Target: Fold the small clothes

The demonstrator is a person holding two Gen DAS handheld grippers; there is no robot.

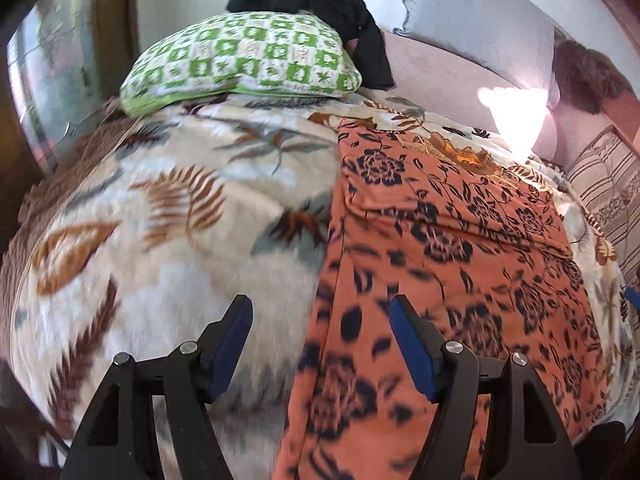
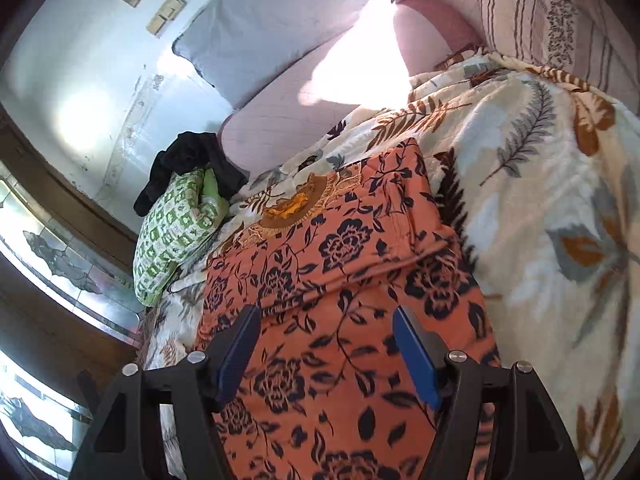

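Note:
An orange garment with dark blue flowers (image 1: 452, 248) lies flat on the leaf-print blanket (image 1: 160, 208), its sides folded in and its embroidered neckline (image 1: 452, 150) at the far end. It also shows in the right wrist view (image 2: 344, 280). My left gripper (image 1: 322, 320) is open and empty, hovering over the garment's left edge near its bottom. My right gripper (image 2: 326, 328) is open and empty above the garment's lower half. A sliver of the right gripper's blue pad (image 1: 632, 296) shows at the right edge of the left wrist view.
A green-and-white pillow (image 1: 244, 60) with a black garment (image 1: 340, 12) on it lies at the bed's head. A grey pillow (image 2: 272, 28), pink cushions (image 2: 280, 120) and a striped pillow (image 2: 532, 20) line the far side. A window (image 2: 48, 256) is on the left.

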